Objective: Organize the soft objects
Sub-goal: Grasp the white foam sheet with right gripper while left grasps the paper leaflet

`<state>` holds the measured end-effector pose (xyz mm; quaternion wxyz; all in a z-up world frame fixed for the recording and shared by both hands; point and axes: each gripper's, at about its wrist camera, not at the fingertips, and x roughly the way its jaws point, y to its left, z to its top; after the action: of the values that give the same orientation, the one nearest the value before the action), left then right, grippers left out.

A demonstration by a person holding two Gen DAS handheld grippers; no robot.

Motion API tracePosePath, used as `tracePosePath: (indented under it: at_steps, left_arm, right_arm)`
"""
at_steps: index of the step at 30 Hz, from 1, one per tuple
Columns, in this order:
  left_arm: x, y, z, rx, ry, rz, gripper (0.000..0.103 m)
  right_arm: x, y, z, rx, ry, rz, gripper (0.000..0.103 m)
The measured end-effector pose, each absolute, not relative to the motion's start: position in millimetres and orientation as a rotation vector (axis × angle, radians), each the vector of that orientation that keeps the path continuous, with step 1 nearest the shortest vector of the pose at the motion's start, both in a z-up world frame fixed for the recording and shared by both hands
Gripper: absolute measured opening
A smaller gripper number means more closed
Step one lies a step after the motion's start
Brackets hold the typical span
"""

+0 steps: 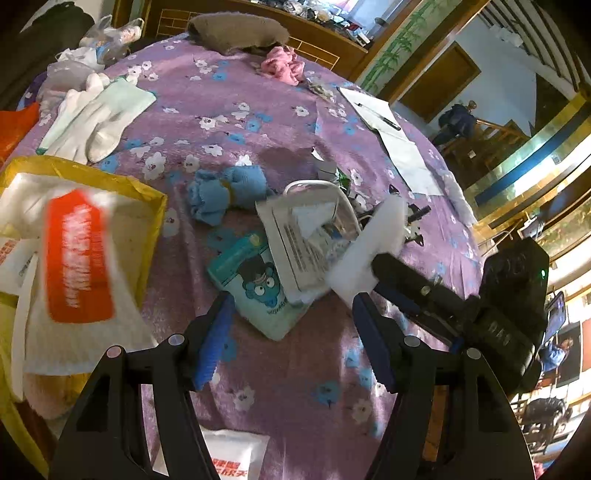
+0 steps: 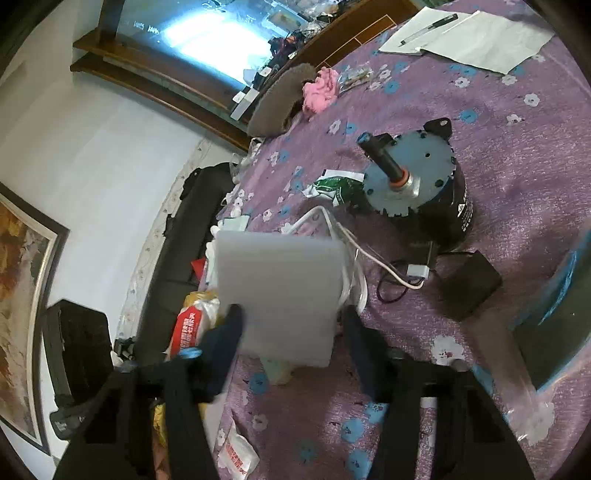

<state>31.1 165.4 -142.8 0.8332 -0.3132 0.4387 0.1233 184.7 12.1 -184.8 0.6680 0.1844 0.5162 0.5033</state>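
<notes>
My right gripper (image 2: 291, 325) is shut on a white foam block (image 2: 280, 295) and holds it above the purple flowered table cloth (image 2: 498, 155); the block (image 1: 369, 251) and that gripper (image 1: 376, 273) also show in the left wrist view. My left gripper (image 1: 291, 325) is open and empty above the cloth, near a teal cartoon pouch (image 1: 258, 284). A yellow box (image 1: 147, 206) at the left holds white packets with a red label (image 1: 79, 258). Blue cloth (image 1: 225, 195), white gloves (image 1: 88, 122), a pink cloth (image 1: 282, 64) and a brown fuzzy piece (image 1: 236, 31) lie on the table.
A blue motor (image 2: 413, 177) with a black adapter (image 2: 471, 284) and white cable (image 2: 354, 251) sits near the middle. Papers with a pen (image 2: 469, 35) lie at the far edge. A leaflet (image 1: 295, 243) and a white packet (image 1: 236, 454) lie close by. Plastic bags (image 1: 74, 66) crowd the left.
</notes>
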Motion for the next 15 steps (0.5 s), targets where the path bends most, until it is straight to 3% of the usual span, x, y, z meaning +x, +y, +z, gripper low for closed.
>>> tracePosePath:
  at_steps: [2,4,6,15]
  left_arm:
    - [36,167,-145,-0.653,0.939,0.273,0.067]
    - [42,169,-149,-0.655,0.954,0.278,0.067]
    - [44,172,-152,-0.671,0.962,0.275,0.067]
    - [44,181,-139,-0.691,0.928,0.318,0.067]
  right_arm:
    - [185,10,-186,0.419,1.168,1.125,0.032]
    - [186,8,-189,0.445,1.186,1.136,0.016]
    - [185,4,-186,0.452,1.171,1.142,0.01]
    - [175,-47,-159,0.553,0.971,1.079,0.007]
